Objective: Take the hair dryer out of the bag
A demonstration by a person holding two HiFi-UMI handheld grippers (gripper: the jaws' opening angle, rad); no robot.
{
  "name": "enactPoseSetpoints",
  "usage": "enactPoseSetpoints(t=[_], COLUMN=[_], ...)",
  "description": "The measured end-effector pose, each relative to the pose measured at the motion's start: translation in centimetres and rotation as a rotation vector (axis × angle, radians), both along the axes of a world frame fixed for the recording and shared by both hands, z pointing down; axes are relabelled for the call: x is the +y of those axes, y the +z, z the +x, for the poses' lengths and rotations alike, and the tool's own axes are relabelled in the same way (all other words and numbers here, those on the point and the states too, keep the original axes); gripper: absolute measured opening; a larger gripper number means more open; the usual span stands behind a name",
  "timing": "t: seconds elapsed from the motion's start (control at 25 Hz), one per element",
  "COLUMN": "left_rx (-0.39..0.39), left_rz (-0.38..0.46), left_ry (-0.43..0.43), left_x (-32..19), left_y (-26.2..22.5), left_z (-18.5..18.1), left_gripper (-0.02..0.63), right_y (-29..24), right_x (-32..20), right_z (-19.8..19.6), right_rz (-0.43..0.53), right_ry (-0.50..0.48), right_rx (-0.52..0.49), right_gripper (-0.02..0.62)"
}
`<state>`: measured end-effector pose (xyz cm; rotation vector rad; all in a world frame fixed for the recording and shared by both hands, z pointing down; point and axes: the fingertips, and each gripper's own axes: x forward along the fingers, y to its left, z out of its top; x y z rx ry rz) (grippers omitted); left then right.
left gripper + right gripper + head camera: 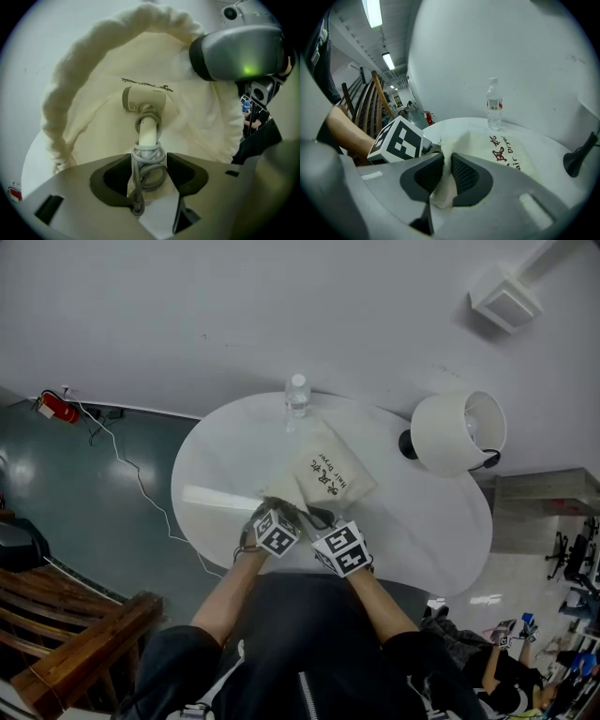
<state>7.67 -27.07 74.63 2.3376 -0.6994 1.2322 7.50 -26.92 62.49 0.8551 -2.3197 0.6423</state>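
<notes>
A cream cloth bag (pixel 330 474) printed "Hair Dryer" lies on the round white table (pixel 422 521). My right gripper (pixel 446 173) is shut on a fold of the bag's rim and holds the mouth up. In the left gripper view the mouth of the bag (pixel 84 51) gapes. Inside lies the white hair dryer (pixel 143 101) with a grey cord (pixel 149 157) wound round its handle. My left gripper (pixel 149 166) stands open at the mouth, jaws either side of the coiled handle. In the head view both grippers, left (pixel 286 514) and right (pixel 326 523), meet at the bag's near end.
A clear water bottle (pixel 297 395) stands at the table's far edge behind the bag. At the right stands a white lamp (pixel 459 432) on a black base (pixel 579 157). Wooden furniture (pixel 66 624) is on the floor at the left, with a red extinguisher (pixel 58 409) by the wall.
</notes>
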Motion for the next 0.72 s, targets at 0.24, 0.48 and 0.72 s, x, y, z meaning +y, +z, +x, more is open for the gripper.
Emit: enactPoseSetpoints(t=[0.24,0.48,0.72], left_rx=[-0.019,-0.019,-0.002], left_rz=[-0.027,-0.041,-0.028], left_ry=[0.012,0.014,-0.001], left_x=[0.23,0.15,0.25], left_y=[0.53,0.61,-0.23], left_z=[0.10,0.03,0.02], left_gripper=[0.224,0.224,0.222], right_y=[0.02,0.02,-0.05], right_x=[0.04,0.00,0.31], right_z=[0.22,0.45,0.48], right_rz=[-0.008,-0.010,-0.006], right_ry=[0.006,0.019,0.020], right_rx=[-0.008,-0.019,-0.015], right_gripper=[0.046,0.046,0.046])
